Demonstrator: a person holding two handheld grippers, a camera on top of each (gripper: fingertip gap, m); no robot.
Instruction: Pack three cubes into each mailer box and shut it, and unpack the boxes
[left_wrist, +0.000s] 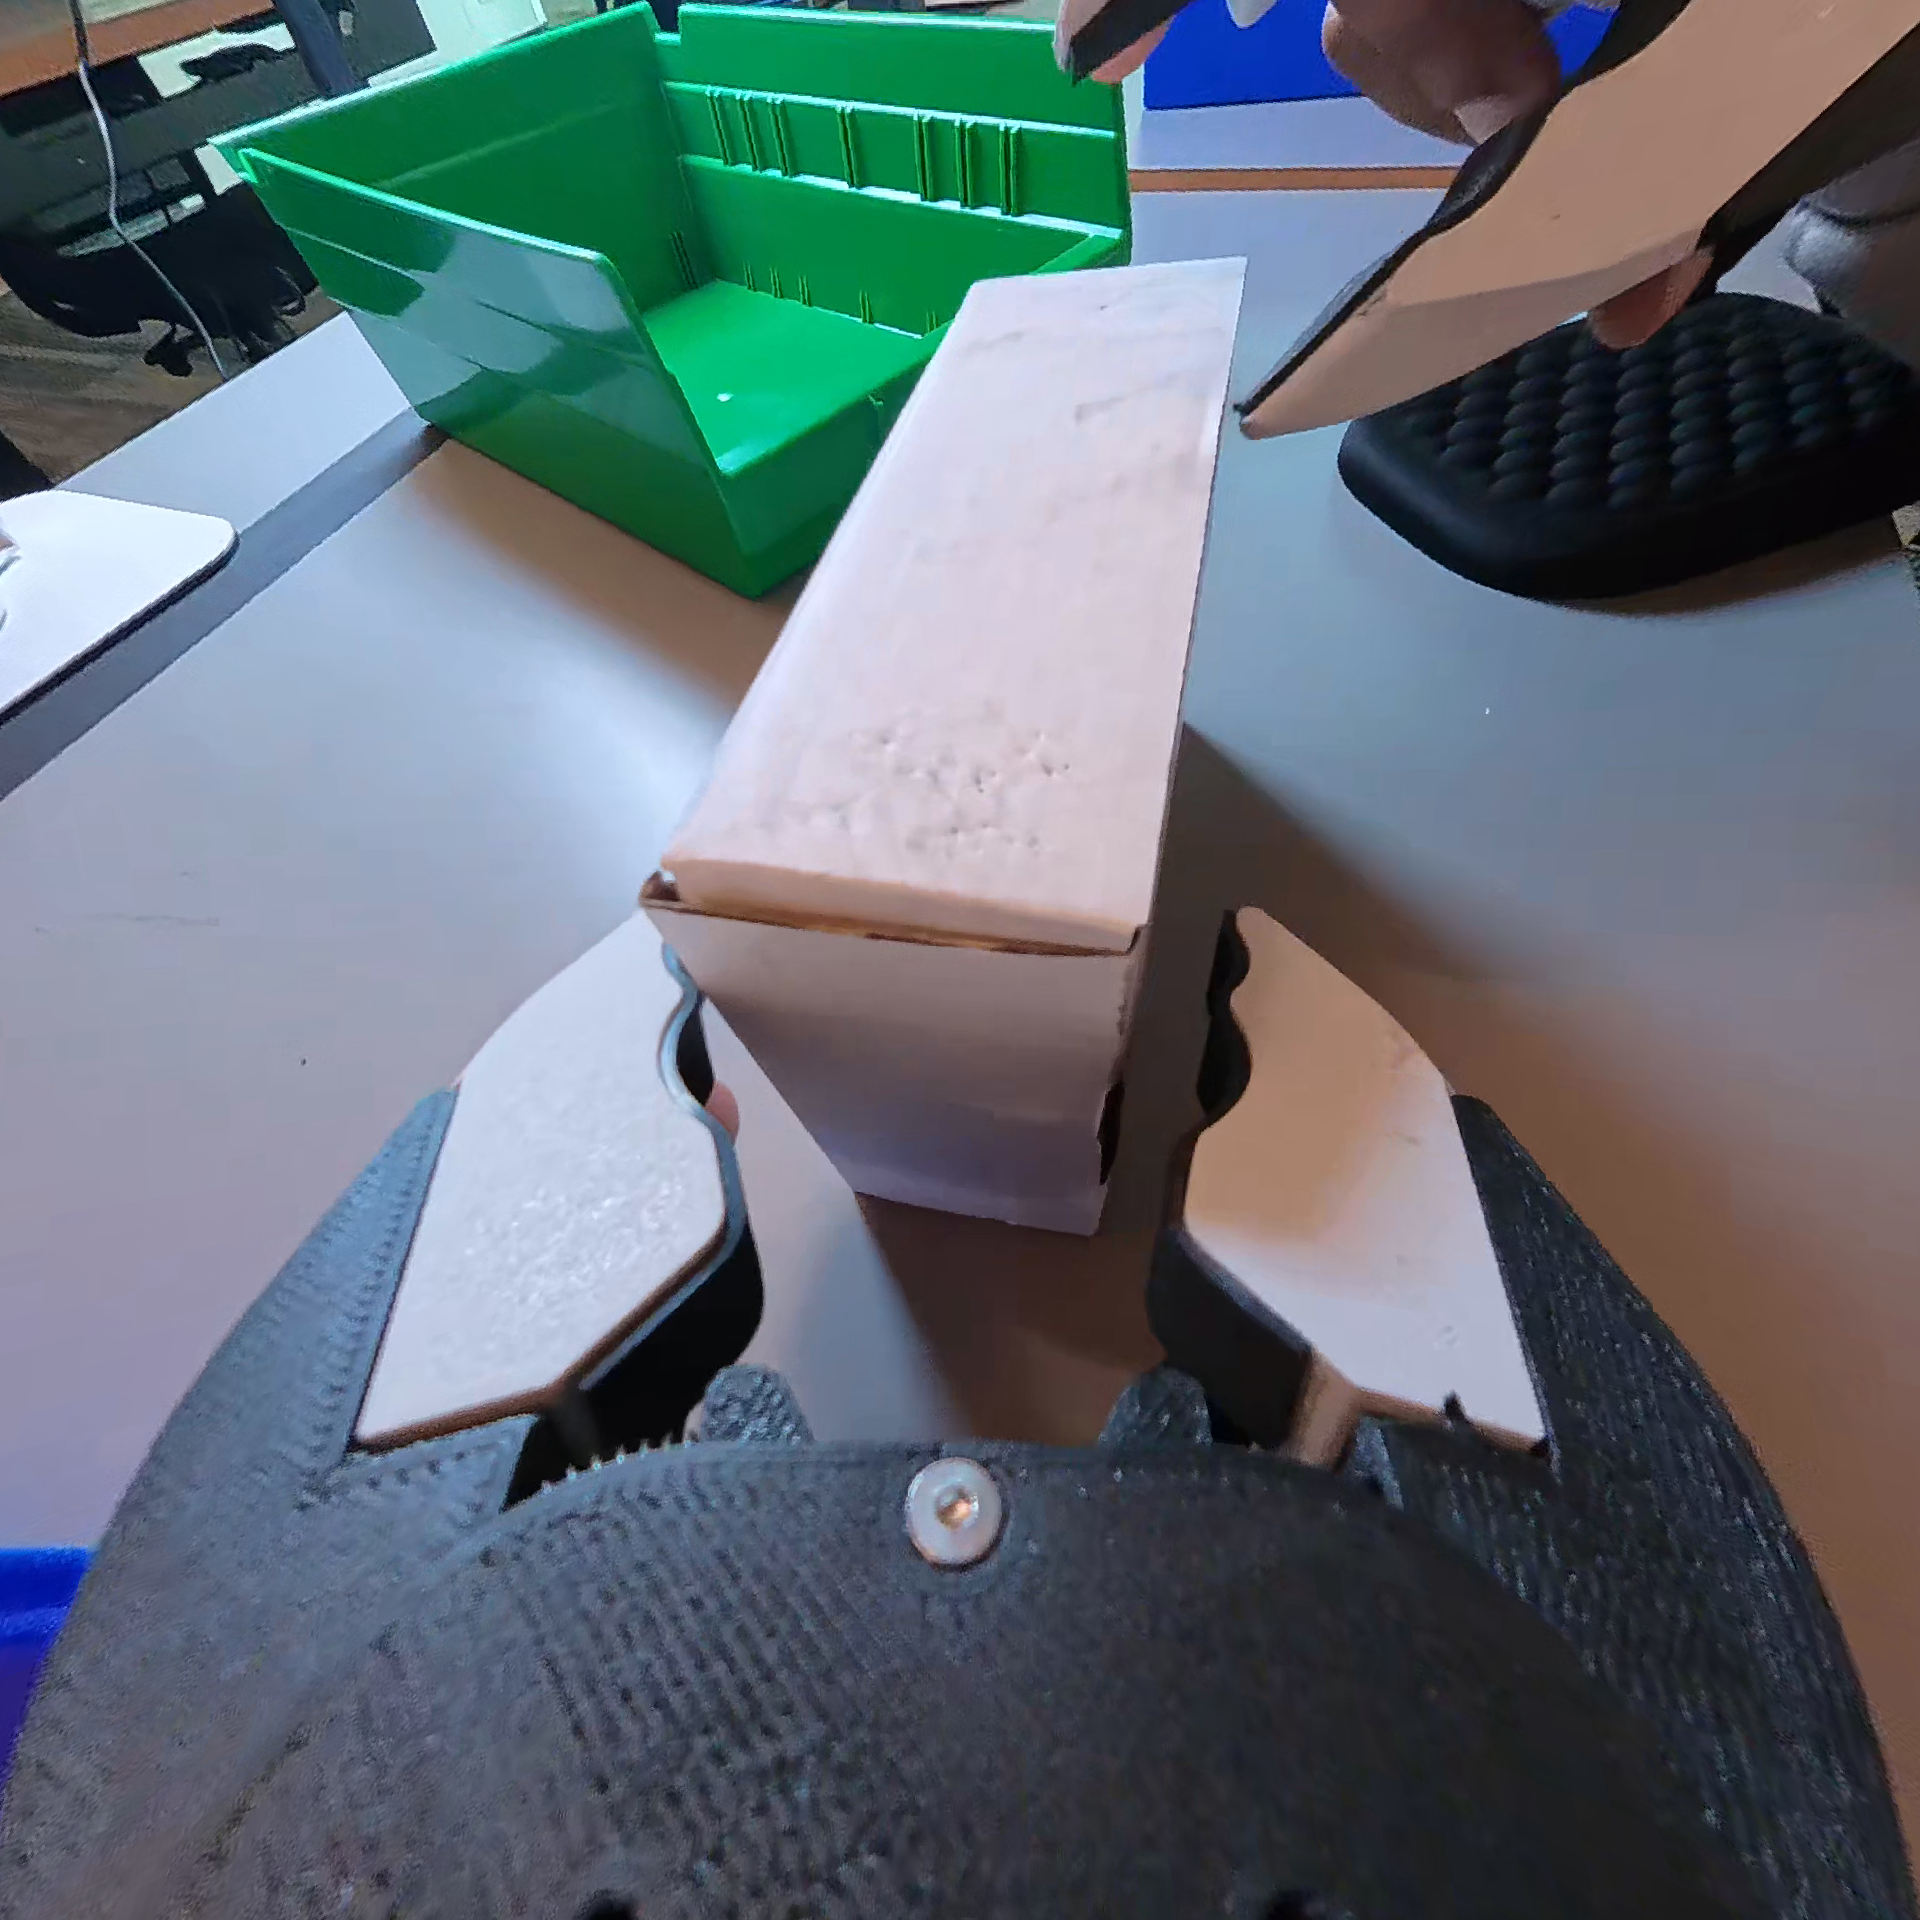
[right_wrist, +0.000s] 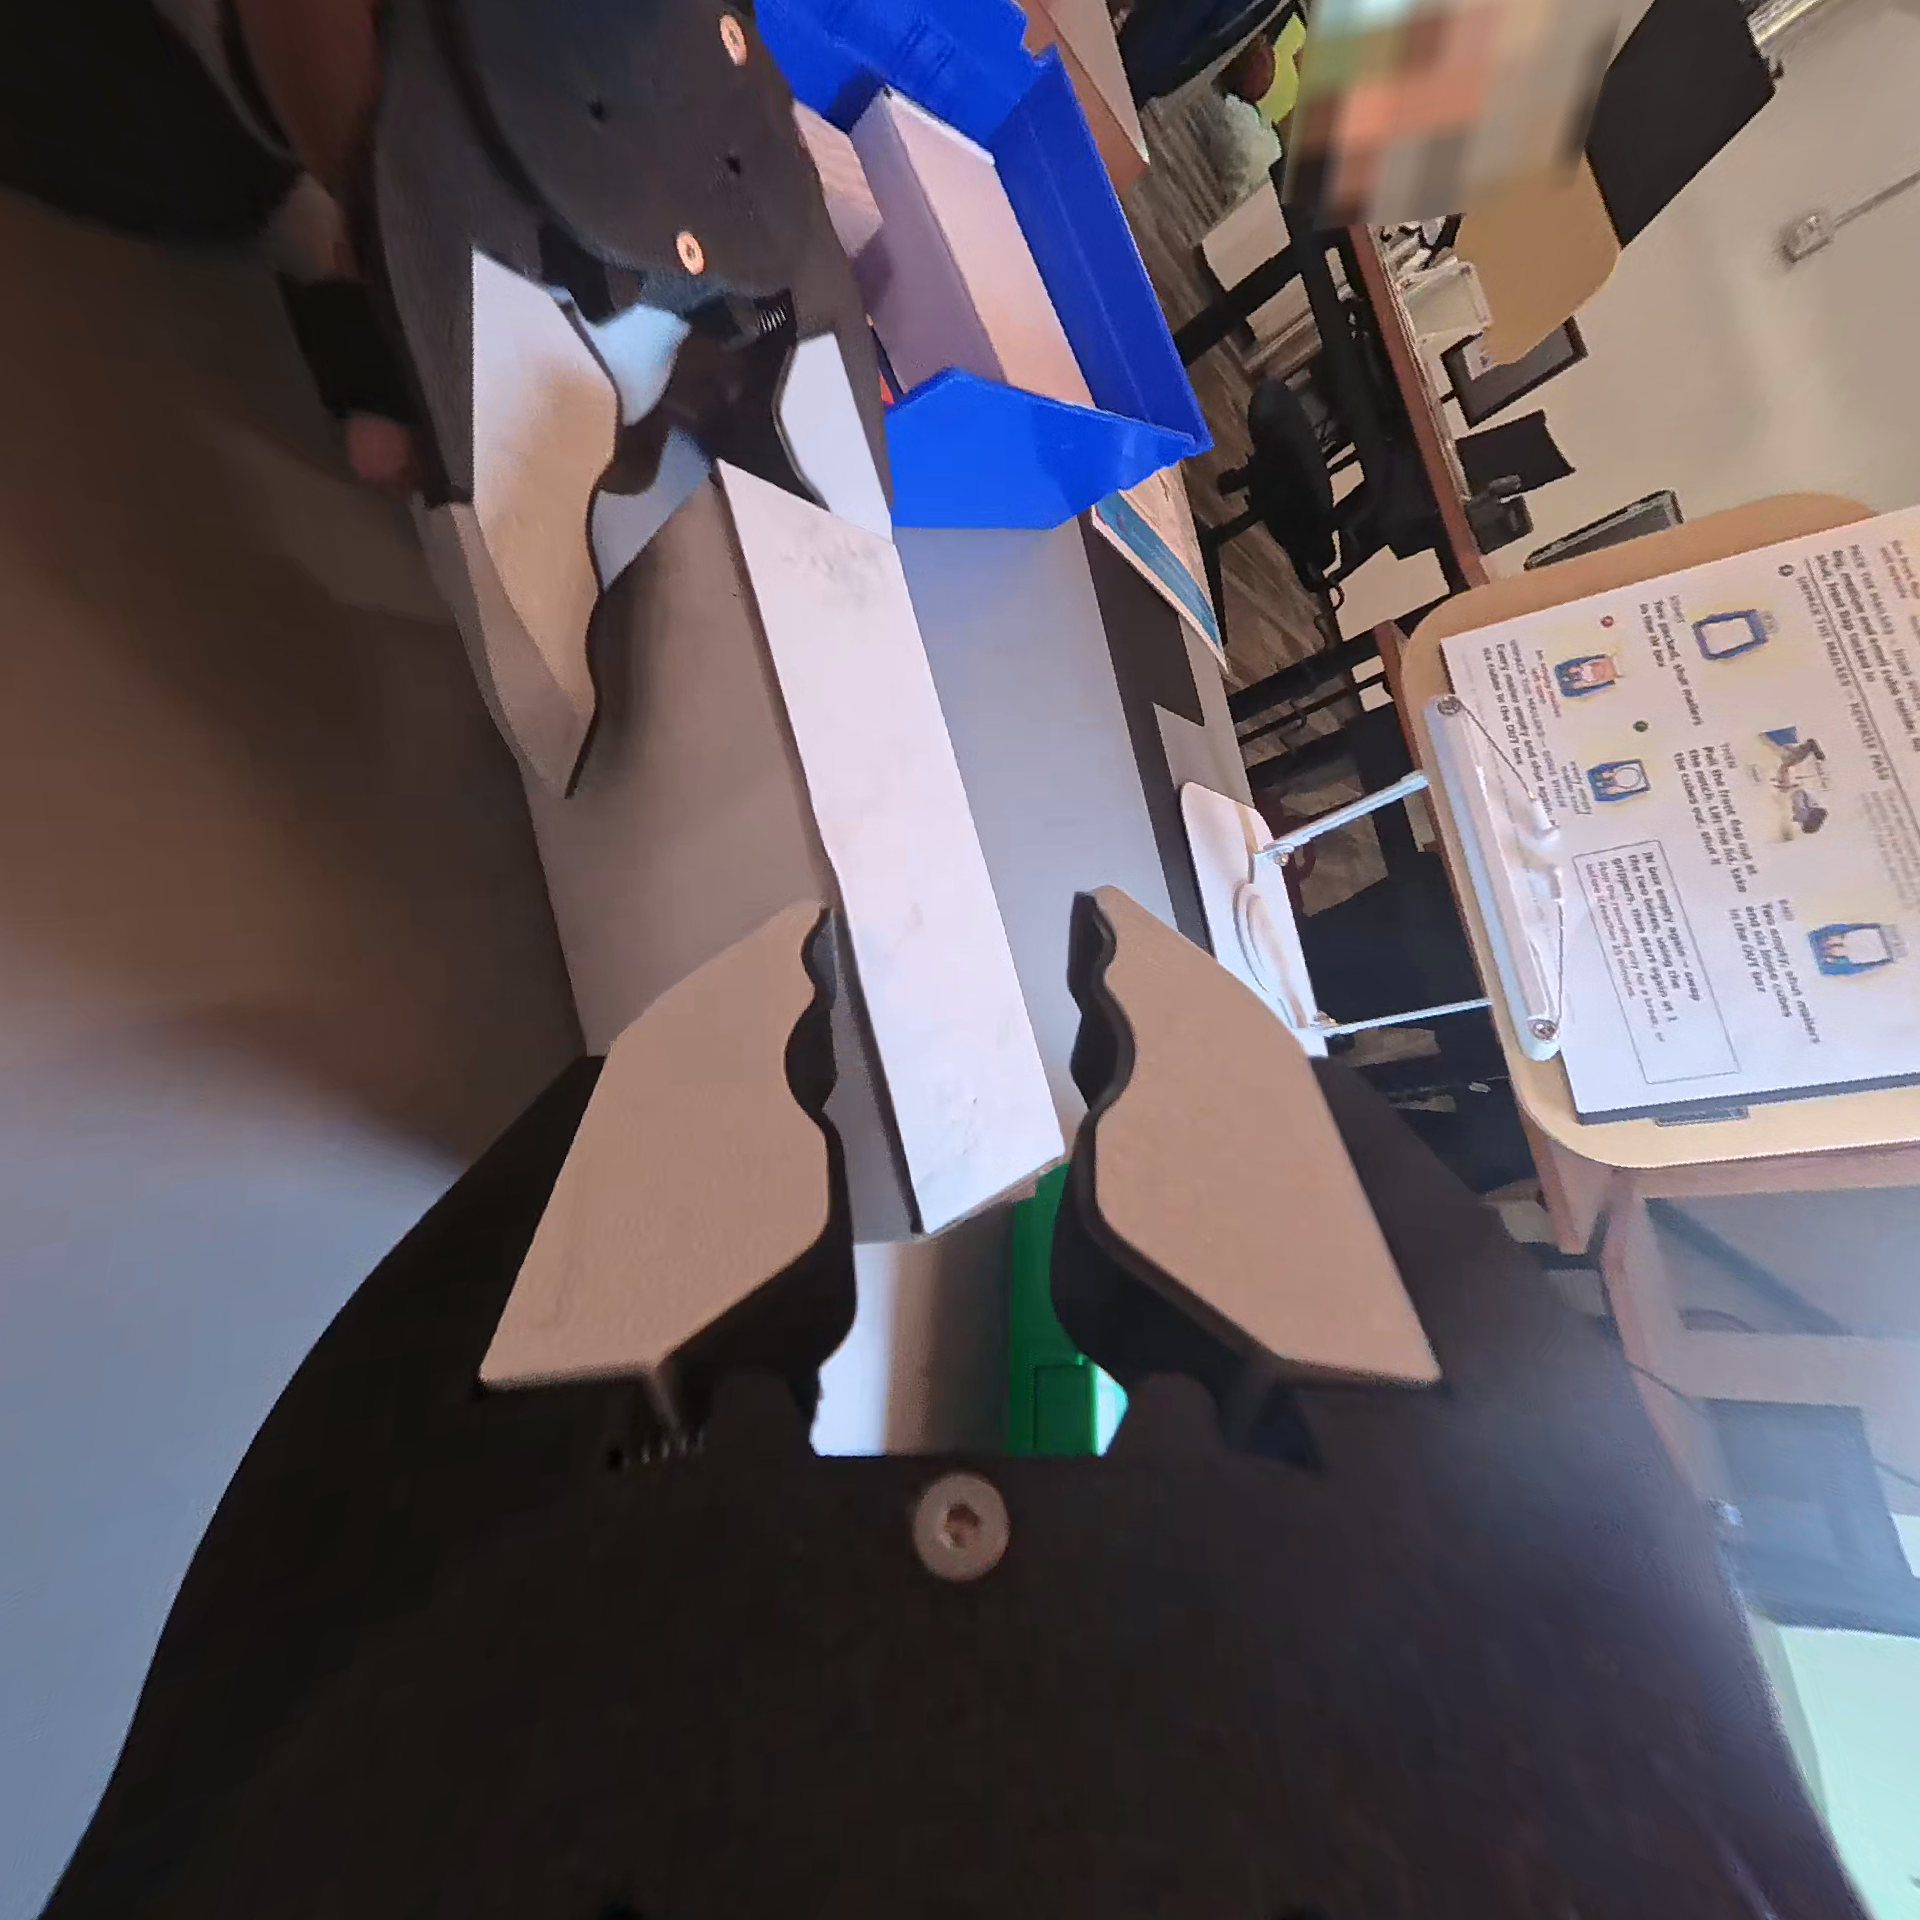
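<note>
A closed white mailer box (left_wrist: 987, 623) lies on the grey table (left_wrist: 416, 831), its length running away from me. My left gripper (left_wrist: 956, 945) is open, one finger on each side of the box's near end; the left fingertip is almost against the corner and the right stands a little off. My right gripper (right_wrist: 951, 909) is open around the box's far end (right_wrist: 904, 831). One of its fingers (left_wrist: 1507, 239) shows in the left wrist view beside the far right corner. No cubes are in view.
An empty green bin (left_wrist: 644, 312) stands just behind the box. A black textured pad (left_wrist: 1662, 457) lies at the right and a white stand base (left_wrist: 94, 582) at the left. A blue bin (right_wrist: 1039, 312) and an instruction sheet on a stand (right_wrist: 1714, 810) are nearby.
</note>
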